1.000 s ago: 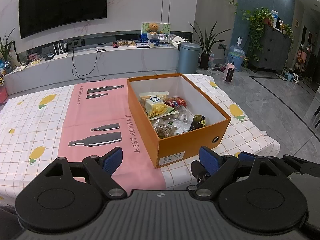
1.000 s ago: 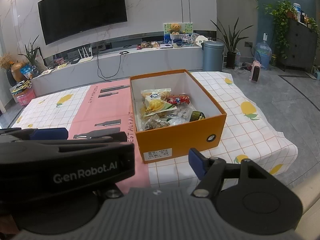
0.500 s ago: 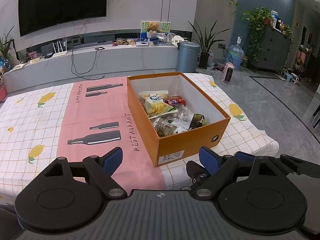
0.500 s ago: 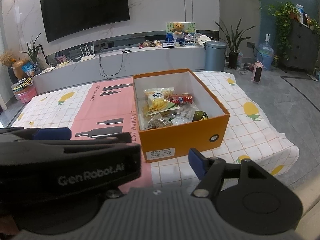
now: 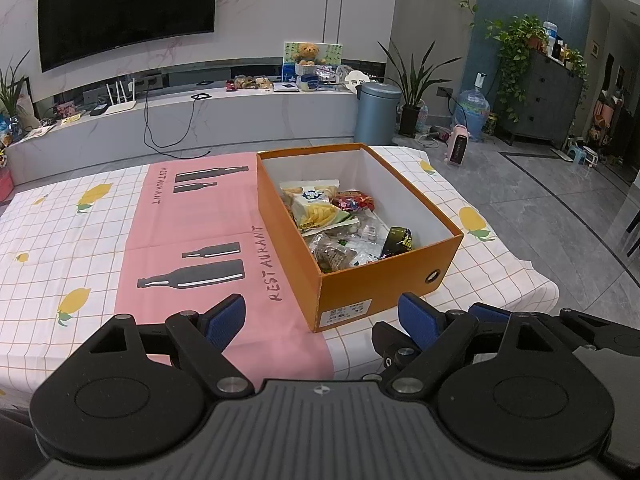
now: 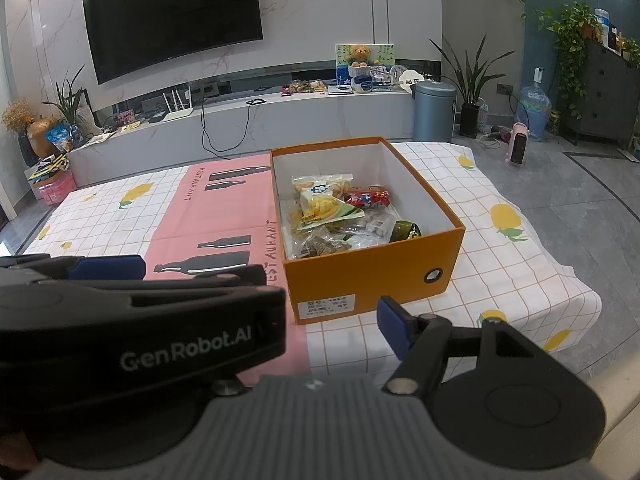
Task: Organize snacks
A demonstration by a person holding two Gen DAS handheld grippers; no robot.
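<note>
Where tablecloth (image 5: 80,240) ends, grey floor (image 5: 540,208).

Orange box (image 5: 384,280), white inside; desk cloth (image 5: 80,240) is white checks with yellow lemons, plus a pink strip (image 5: 192,216) with grey bottles.

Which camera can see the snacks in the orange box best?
The right wrist view shows the snacks best: it looks down into the orange box, with the bags and their labels plain. The left wrist view shows the same pile, but more from the side, so the near wall hides the nearest bags.
</note>
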